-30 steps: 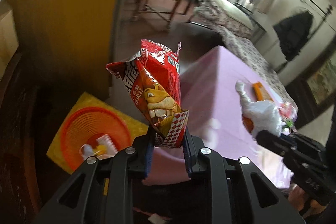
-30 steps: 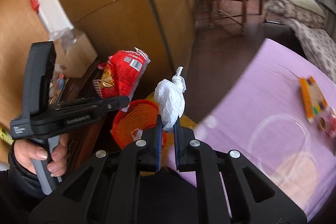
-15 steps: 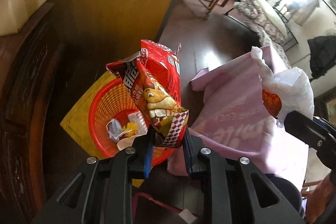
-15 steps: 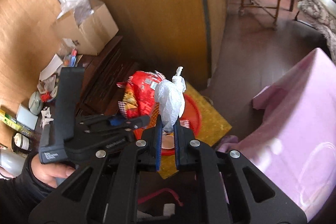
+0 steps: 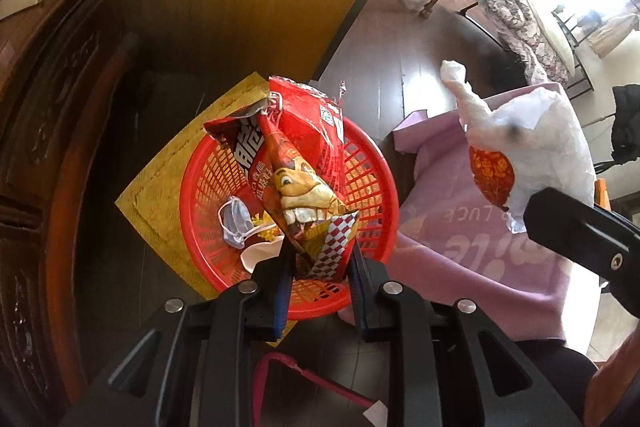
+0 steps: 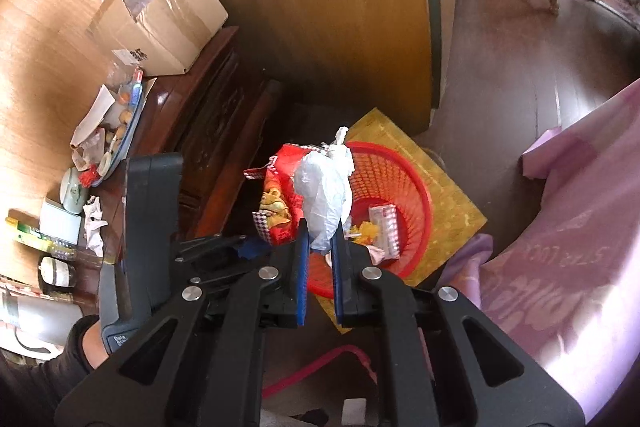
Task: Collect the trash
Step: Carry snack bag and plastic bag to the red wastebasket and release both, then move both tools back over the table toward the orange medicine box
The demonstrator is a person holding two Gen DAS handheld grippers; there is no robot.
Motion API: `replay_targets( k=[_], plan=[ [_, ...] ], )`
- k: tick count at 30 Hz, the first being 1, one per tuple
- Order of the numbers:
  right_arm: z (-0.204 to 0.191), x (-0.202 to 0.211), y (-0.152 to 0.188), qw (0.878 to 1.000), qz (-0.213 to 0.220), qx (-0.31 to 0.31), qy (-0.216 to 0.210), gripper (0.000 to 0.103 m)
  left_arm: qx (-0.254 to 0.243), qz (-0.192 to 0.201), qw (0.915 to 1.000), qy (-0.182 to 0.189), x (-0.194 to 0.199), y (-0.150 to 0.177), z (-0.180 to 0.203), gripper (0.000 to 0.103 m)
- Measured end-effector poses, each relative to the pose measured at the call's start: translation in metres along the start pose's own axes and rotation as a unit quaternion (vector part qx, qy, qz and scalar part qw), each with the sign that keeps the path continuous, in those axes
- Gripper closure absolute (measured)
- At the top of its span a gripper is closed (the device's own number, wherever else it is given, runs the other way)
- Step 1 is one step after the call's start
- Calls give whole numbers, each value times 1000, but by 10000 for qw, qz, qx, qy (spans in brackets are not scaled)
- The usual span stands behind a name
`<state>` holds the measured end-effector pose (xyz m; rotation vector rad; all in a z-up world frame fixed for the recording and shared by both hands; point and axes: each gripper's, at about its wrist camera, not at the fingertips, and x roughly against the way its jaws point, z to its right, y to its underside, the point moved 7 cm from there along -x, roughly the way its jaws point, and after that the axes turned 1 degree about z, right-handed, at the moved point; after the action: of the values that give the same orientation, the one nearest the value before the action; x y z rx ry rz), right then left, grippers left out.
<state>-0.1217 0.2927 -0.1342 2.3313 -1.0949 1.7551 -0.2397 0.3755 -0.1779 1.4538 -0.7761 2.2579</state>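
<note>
In the left wrist view, a crumpled red foil snack packet with a cartoon face point(image 5: 300, 171) is pinched at its lower checkered corner between the narrowly set blue pads of the left gripper point(image 5: 318, 263), and it is held directly above a round red plastic lattice basket point(image 5: 368, 203) that stands on a yellow patterned mat point(image 5: 160, 187) on the dark floor. A few scraps, among them a pale crumpled wrapper point(image 5: 236, 223), are already seen lying in the basket. To the right, a knotted white plastic bag with a red printed patch point(image 5: 532, 151) is seen gripped by the black body of the other tool, near the edge of a pink printed tablecloth point(image 5: 480, 243). In the right wrist view, the same white bag point(image 6: 326, 195) is clamped at its lower end between the close-set blue pads of the right gripper point(image 6: 320, 247), above the near-left part of the basket point(image 6: 404, 183); the red packet point(image 6: 280, 199) is seen just left of it, over the basket's left rim. The dropping step is judged to be in hand. It would be done well if both pieces were brought lower and centred over the basket mouth before the jaws are opened, since the light packet could drift or catch on the rim, and the releases are best made one after the other so that neither piece is knocked out.
</note>
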Motion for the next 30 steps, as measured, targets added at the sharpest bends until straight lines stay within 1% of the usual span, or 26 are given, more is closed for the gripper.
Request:
replay_targets(
  k=[1,2,3,4,7,15,17,20,21,23,26,30],
  plan=[
    [1,-2,0,10000,-18,-46,-44,85,53,-5,10000,-26,-2,0,-2,74],
    [3,-4,1,9998,-67,-137,-93,76,98,-8,9999,-43,-4,-1,-3,70],
    [6,-4,1,9997,-70,-222,-88,73,131,-10,9999,-68,-5,-1,-4,61],
    [7,-5,0,9996,-54,-255,-70,69,171,18,9998,-117,-5,-2,-6,57],
    [11,-3,-2,9992,-6,-377,-142,66,192,37,9997,-175,-3,-2,-5,53],
    [16,17,-1,9985,197,-476,-185,65,208,110,9994,-234,7,-2,-1,49],
    [19,27,0,9983,302,-495,-93,59,162,141,9995,-229,11,-3,5,48],
    [26,48,2,9973,477,-557,-55,56,41,192,9995,-231,17,-4,17,48],
    [28,53,3,9970,522,-577,-42,55,6,204,9995,-221,18,-5,21,47],
    [37,72,5,9953,706,-667,22,49,-63,236,9996,-165,23,-5,34,45],
    [51,95,10,9928,922,-760,125,46,-203,280,9994,-86,30,-6,54,43],
    [79,127,24,9880,1126,-963,432,41,-504,312,9982,7,36,-4,90,41]
  ],
)
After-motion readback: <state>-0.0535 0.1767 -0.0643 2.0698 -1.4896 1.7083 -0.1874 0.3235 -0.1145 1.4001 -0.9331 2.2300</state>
